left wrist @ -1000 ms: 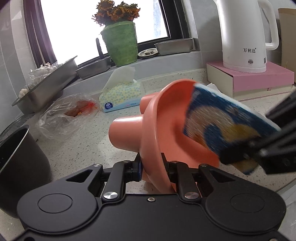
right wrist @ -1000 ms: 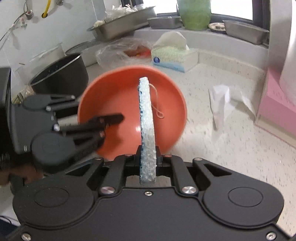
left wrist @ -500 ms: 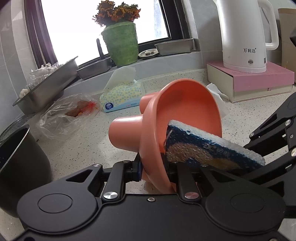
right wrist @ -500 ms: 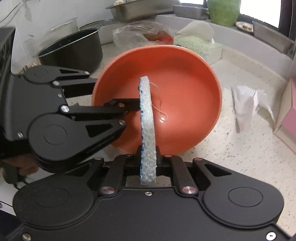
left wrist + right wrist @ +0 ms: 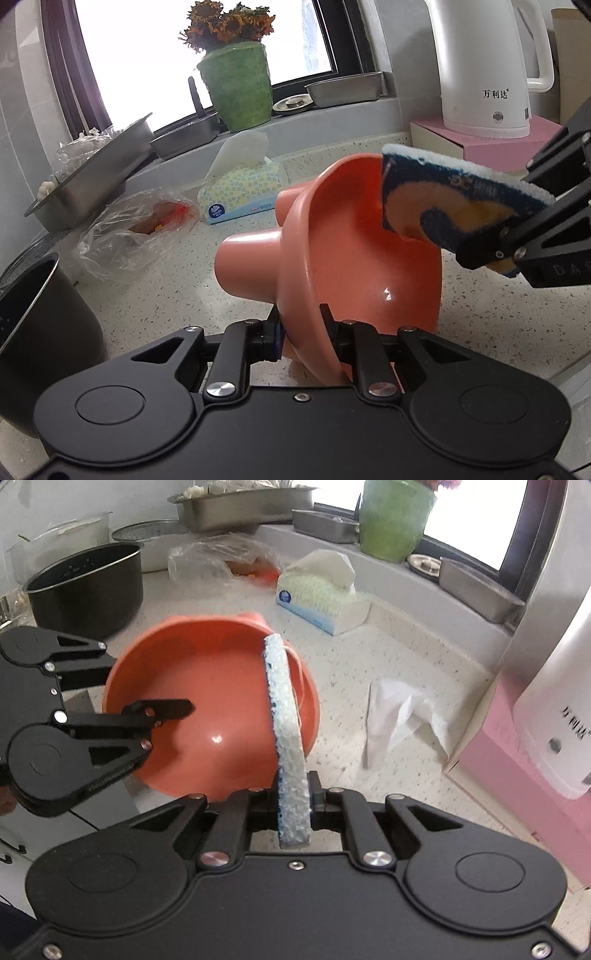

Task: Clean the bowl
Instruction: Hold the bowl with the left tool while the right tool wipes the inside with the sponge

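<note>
Left wrist view: the left tool point(image 5: 301, 332) is clamped on the rim of the bowl point(image 5: 354, 258), one finger inside, one outside, holding it tipped on edge over the bench point(image 5: 155, 295) with the opening facing right. Right tool point(image 5: 491, 254) comes in from the right at a slant, closed on a sponge point(image 5: 443, 199), blue and orange face toward this camera, its front corner at the bowl's upper rim.

Right wrist view shows the same thing from the other side: right tool point(image 5: 293, 805) pinching the sponge point(image 5: 286, 731) edge-on, white foam side up, its far end lying against the right inner wall of the bowl point(image 5: 207, 709). Left tool point(image 5: 147, 716) reaches in from the left with one finger point(image 5: 166, 709) inside the bowl.

Count: one bowl, one sponge, one cup point(image 5: 247, 266) the same salmon colour lying on its side behind the bowl, one tissue box point(image 5: 243, 192), one crumpled tissue point(image 5: 399, 716), one plastic bag point(image 5: 129, 236), one dark pot point(image 5: 88, 587), one white kettle point(image 5: 484, 62) on a pink box point(image 5: 517, 144), one green flowerpot point(image 5: 240, 88) on the sill, and several steel trays.

Bench is pale speckled stone, a kitchen spot under a bright window point(image 5: 147, 55).
</note>
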`<control>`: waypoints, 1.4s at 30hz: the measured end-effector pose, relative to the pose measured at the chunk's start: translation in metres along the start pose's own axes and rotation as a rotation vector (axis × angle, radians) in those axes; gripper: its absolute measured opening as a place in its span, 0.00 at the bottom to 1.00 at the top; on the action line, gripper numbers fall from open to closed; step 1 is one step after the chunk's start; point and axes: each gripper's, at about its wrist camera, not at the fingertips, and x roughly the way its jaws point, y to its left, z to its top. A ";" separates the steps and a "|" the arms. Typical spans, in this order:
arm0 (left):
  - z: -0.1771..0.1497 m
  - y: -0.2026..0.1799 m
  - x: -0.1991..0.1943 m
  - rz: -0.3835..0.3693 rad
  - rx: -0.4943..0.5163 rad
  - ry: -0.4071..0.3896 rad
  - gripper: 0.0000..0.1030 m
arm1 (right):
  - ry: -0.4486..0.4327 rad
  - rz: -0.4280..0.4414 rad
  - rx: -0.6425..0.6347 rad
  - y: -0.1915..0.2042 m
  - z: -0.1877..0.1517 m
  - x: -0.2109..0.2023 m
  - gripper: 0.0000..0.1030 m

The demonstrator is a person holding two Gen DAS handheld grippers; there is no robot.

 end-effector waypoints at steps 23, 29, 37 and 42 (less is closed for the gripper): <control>0.002 0.007 0.001 -0.017 -0.035 0.020 0.16 | 0.115 0.065 -0.042 0.042 -0.016 0.011 0.10; 0.002 0.006 0.001 -0.015 -0.018 0.015 0.16 | 0.083 -0.003 0.017 0.011 -0.006 0.010 0.11; 0.002 0.007 0.001 -0.022 -0.032 0.016 0.16 | 0.013 0.014 -0.135 0.038 0.015 0.003 0.11; 0.000 0.008 0.000 -0.021 -0.036 0.010 0.16 | 0.010 0.026 -0.259 0.064 0.005 0.000 0.10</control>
